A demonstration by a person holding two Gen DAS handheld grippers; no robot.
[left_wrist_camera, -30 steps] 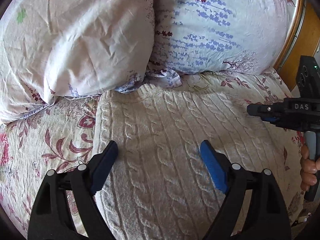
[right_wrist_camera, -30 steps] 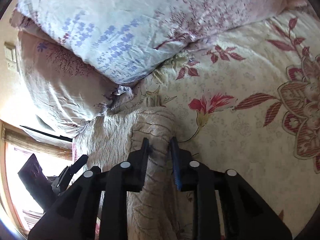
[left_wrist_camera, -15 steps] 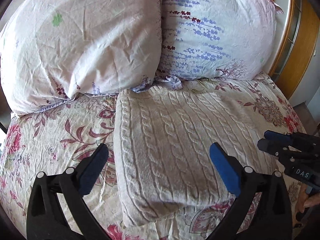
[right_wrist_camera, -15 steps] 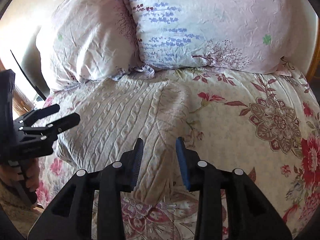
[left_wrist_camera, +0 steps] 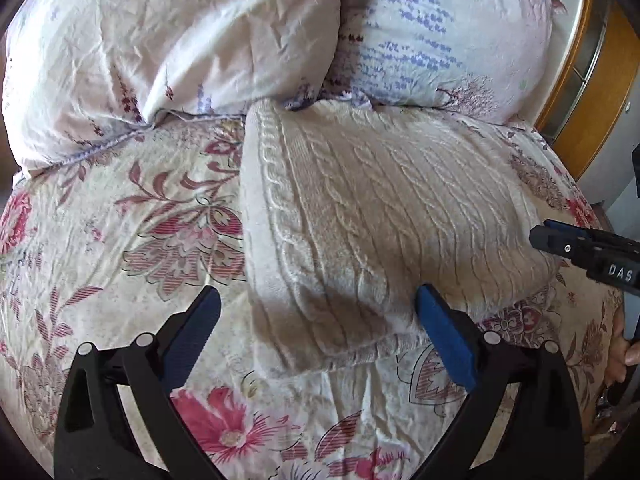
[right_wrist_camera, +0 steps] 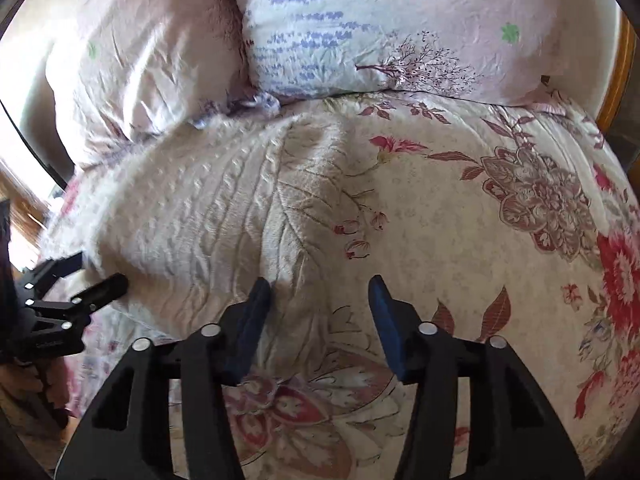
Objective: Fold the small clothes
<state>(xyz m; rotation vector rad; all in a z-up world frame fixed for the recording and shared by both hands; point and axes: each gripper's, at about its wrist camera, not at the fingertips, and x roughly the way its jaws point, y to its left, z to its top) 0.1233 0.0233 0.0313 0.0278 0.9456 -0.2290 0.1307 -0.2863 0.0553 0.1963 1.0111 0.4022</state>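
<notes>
The folded cable-knit sweater (left_wrist_camera: 372, 216) is laid lengthwise toward the pillows (left_wrist_camera: 180, 40); both the left gripper (left_wrist_camera: 320, 332) and right gripper (right_wrist_camera: 320, 312) are held spread and empty, the right's jaws just widened.

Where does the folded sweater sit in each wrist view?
Left wrist: the sweater fills the centre and centre-right, its near edge just beyond the open left gripper.
Right wrist: the sweater lies left of centre, its near right corner by the left finger of the open right gripper, whose jaws have just been opening with nothing between them.
Shared landmark: the lavender-print pillow just behind the sweater's far edge.
</notes>
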